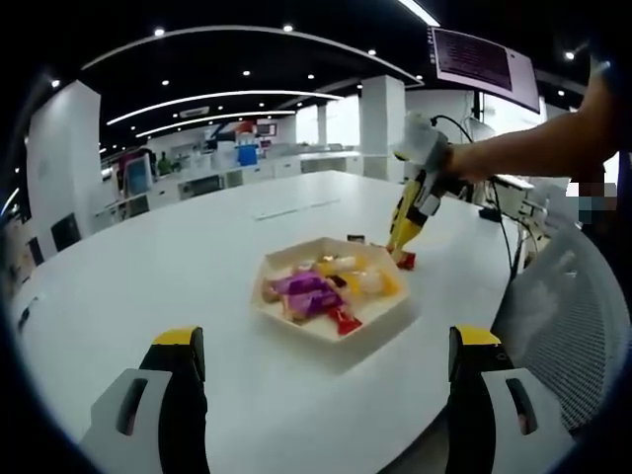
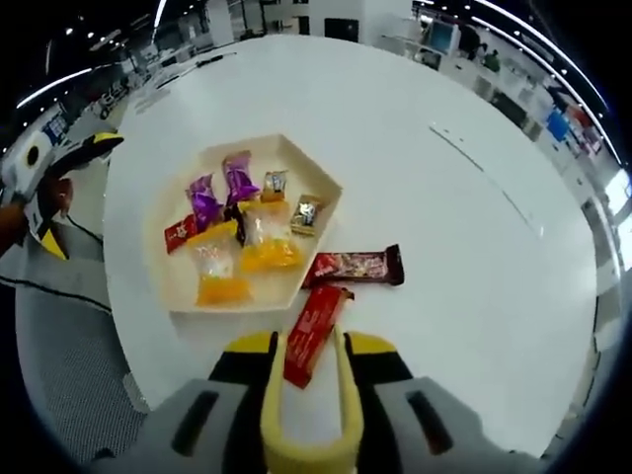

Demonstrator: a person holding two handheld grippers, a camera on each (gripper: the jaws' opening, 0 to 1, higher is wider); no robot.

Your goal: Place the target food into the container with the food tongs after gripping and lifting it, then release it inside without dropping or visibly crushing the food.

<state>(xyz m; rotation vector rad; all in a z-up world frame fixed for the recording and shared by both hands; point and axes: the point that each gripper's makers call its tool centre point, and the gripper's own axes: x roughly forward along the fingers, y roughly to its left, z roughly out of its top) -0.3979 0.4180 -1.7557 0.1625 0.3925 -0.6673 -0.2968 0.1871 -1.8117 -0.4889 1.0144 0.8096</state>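
The right gripper's tongs [image 2: 308, 380] clamp the red candy bar [image 2: 314, 334] beside the tray [image 2: 321, 188]; a weak pinch risks dropping it.

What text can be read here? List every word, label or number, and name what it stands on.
None reads clearly.
Red snack bar between the right gripper tongs: print too blurred.
Second red bar on the table: pale lettering, unreadable.
Wrapped sweets in the tray: too small.
Hanging screen: lines of text, illegible.

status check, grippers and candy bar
Left gripper open, idle. Right gripper tongs closing on red candy bar, beside tray. Second bar adjacent.
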